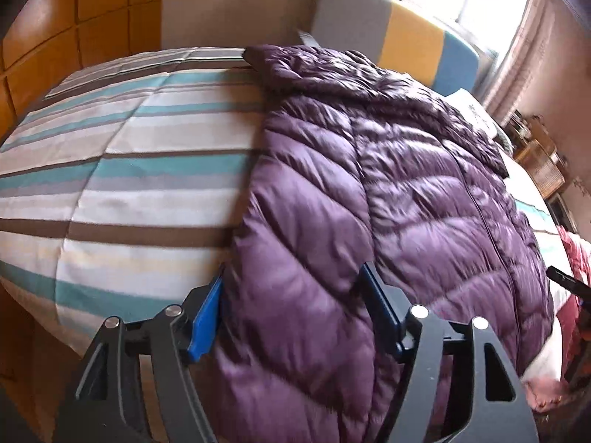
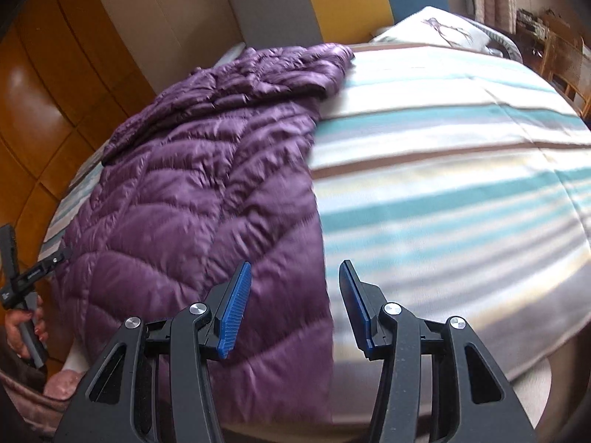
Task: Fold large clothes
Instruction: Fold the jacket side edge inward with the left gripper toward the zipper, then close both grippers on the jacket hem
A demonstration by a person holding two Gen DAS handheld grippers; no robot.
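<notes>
A purple quilted down jacket (image 1: 388, 184) lies spread lengthwise on the striped bedspread (image 1: 129, 170), hood toward the headboard, hem hanging over the near edge. My left gripper (image 1: 291, 288) is open, its blue pads on either side of the jacket's left hem panel. In the right wrist view the jacket (image 2: 199, 192) fills the left half of the bed. My right gripper (image 2: 295, 284) is open and empty, at the jacket's right hem edge, above the bedspread (image 2: 461, 184). The left gripper's handle (image 2: 22, 277) shows at far left.
A grey, yellow and blue headboard (image 2: 332, 0) stands at the far end with a white pillow (image 2: 436, 29). Wooden wardrobe doors (image 1: 55, 26) line the left side. Wooden furniture (image 2: 561, 55) stands at right. Pink cloth (image 1: 576, 258) lies at the bed's right.
</notes>
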